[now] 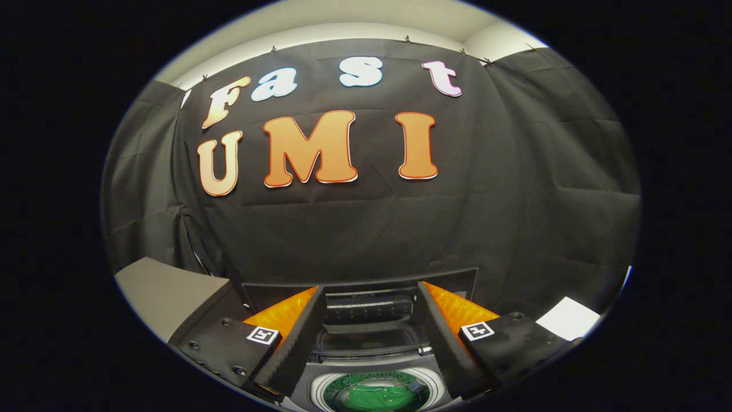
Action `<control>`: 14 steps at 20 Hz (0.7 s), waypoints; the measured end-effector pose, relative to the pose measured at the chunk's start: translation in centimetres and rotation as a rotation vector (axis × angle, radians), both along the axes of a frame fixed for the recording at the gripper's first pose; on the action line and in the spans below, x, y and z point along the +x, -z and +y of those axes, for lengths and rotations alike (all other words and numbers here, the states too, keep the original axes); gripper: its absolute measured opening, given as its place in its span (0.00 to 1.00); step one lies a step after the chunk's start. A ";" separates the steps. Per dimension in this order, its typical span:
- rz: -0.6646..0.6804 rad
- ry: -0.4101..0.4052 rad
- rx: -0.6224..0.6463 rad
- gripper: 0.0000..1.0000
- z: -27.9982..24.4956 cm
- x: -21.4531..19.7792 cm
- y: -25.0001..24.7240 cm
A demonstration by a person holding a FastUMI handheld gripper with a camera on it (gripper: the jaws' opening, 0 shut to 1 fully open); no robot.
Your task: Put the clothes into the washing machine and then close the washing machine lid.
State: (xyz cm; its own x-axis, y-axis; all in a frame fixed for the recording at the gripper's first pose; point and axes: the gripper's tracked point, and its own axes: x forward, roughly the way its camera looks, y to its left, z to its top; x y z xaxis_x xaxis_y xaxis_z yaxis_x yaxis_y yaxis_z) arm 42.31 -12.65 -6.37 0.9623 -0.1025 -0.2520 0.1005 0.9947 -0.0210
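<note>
Jaws [369, 337] spread, empty, above the washing machine [372, 366]; raised lid [369, 312] just beyond the drum holding green clothes [374, 396]

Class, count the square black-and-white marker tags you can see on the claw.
2: one marker tag on the left finger, one on the right. The claw is open above the washing machine.

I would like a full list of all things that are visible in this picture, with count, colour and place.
washing machine: one, dark grey, below and between the fingers, lid raised.
lid: one, dark, standing up beyond the drum opening.
clothes: green fabric, count unclear, inside the drum.
cloth wall: one, black, behind the machine.
grey surface: one, grey, beside the machine.
white sheet: one, white, on the other side.
gripper: one, fingers apart, holding nothing, above the machine.
</note>
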 end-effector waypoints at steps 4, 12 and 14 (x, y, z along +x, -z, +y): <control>-0.006 0.020 -0.020 1.00 0.6 4.7 -0.8; 0.019 0.090 -0.003 1.00 -1.0 13.3 0.7; 0.055 0.099 -0.029 1.00 -1.6 14.2 2.6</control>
State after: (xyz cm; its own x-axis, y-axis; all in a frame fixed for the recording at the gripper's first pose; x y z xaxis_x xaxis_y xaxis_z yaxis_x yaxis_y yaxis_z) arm 56.51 -14.22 -8.94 0.9319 -0.2038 -0.3000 0.1956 0.9790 -0.0575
